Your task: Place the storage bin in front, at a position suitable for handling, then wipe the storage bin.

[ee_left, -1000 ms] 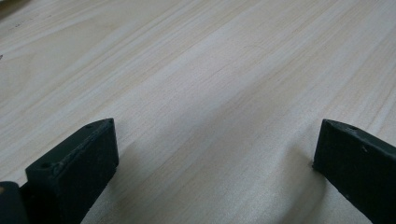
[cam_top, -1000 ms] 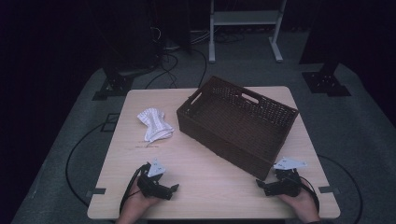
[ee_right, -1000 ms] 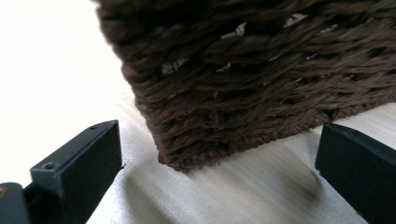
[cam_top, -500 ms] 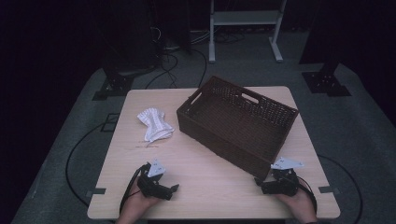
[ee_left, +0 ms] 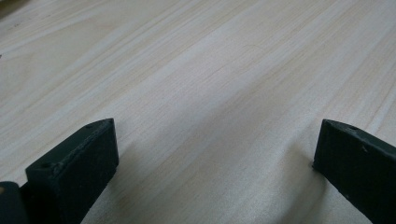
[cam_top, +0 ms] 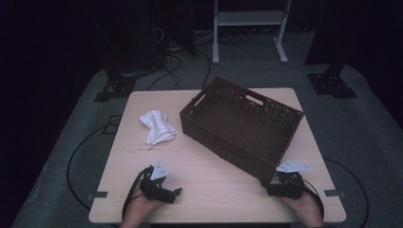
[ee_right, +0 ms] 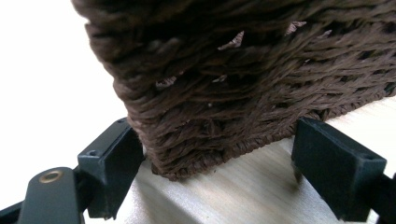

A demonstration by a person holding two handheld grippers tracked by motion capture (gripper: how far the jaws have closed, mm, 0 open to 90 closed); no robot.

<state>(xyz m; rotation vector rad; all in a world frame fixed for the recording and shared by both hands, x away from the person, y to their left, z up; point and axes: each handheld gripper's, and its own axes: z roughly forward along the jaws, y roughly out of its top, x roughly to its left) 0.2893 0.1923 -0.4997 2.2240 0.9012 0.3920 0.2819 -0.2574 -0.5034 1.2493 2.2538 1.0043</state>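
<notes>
basket (cam_top: 240, 128) sits skewed across centre-right of counter (cam_top: 209, 183); right tongs (ee_right: 219, 158) straddle its near corner, having just been narrowing, one jaw touching, no pinch yet. left tongs (ee_left: 215, 168) spread, idle lower left.

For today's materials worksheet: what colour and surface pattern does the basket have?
The basket is dark brown with a woven, braided texture; the right gripper view shows it best.

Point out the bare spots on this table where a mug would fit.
Widest: the near strip between the left gripper and right gripper, in front of the wicker basket. Also the far-left corner of the table beyond the crumpled white cloth. The basket crowds the right half.
</notes>
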